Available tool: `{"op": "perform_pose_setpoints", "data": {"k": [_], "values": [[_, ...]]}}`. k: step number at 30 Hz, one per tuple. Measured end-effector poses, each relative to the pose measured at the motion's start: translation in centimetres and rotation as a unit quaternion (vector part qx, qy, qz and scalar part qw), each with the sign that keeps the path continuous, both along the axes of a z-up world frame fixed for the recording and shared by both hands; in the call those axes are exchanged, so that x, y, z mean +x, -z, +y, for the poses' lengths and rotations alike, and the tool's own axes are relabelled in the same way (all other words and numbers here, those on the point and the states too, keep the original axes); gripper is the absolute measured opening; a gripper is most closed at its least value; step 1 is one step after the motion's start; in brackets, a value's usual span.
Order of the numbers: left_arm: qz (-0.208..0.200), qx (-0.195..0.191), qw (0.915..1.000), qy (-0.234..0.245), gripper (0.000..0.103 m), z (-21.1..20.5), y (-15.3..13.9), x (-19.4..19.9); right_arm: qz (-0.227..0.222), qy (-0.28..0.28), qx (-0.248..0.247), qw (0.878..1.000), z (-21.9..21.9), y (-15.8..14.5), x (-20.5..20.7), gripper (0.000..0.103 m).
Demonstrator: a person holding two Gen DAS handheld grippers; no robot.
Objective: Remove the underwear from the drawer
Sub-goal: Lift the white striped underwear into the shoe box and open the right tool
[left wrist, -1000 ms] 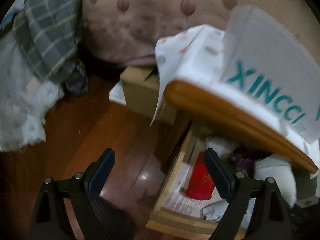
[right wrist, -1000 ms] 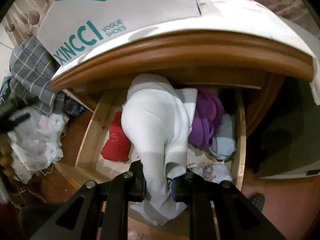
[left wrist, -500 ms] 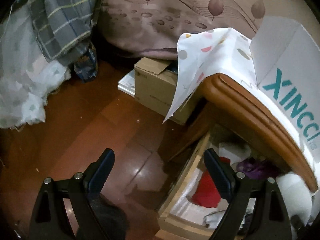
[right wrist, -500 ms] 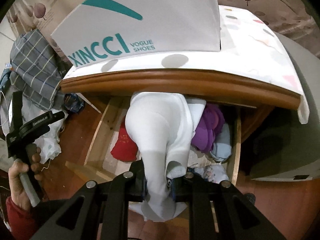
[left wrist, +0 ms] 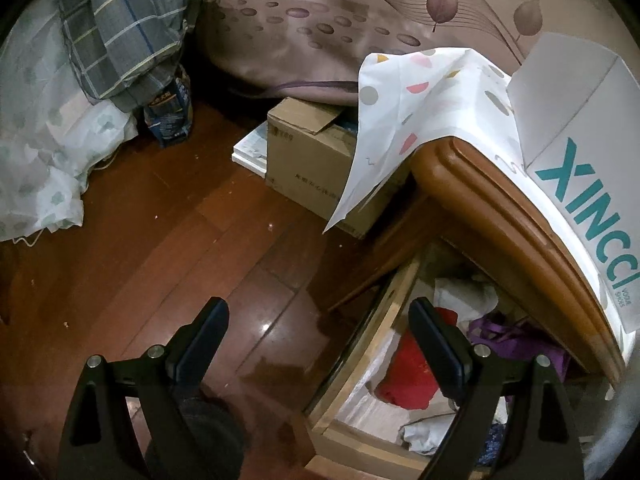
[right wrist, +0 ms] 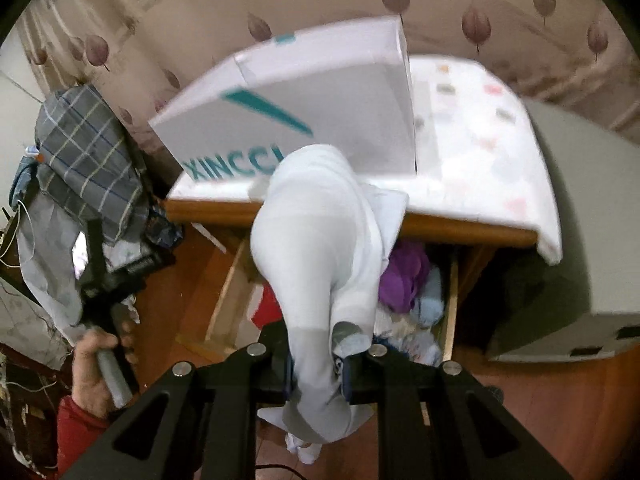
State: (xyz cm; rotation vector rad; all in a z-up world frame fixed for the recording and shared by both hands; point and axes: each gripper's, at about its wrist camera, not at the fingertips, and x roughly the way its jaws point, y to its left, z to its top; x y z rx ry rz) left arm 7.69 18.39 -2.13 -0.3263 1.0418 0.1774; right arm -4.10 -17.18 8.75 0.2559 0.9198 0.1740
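Lifted higher, the right tongs (right wrist: 318, 376) stay clamped on the white underwear (right wrist: 320, 264), now hanging clear above the drawer (right wrist: 453, 300) at 6 o'clock; left tongs (left wrist: 316, 344) wait wide, empty, aside.

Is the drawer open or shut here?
Open. The drawer is pulled out under the wooden top, showing clothes inside: a red item and purple cloth.
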Motion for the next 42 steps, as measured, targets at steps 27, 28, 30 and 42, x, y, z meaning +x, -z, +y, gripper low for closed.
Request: {"op": "perform_pose_setpoints", "data": {"k": [27, 28, 30, 42], "values": [[-0.009, 0.02, 0.9997, -0.008, 0.09, 0.7, -0.7, -0.2, -0.133, 0.058, -0.094, 0.985, 0.0, -16.3, 16.8, 0.016], [-0.008, 0.024, 0.9997, -0.006, 0.09, 0.6, -0.7, -0.2, -0.122, 0.056, -0.1, 0.986, 0.2, -15.5, 17.7, 0.016], [-0.009, 0.028, 0.9996, -0.003, 0.09, 0.5, -0.7, -0.1, -0.106, 0.056, -0.113, 0.986, 0.7, -13.9, 19.0, 0.016], [0.0, 0.042, 0.999, 0.019, 0.09, -0.2, -0.5, 0.1, -0.014, 0.038, -0.152, 0.988, 1.2, -4.7, 23.3, 0.016]]}}
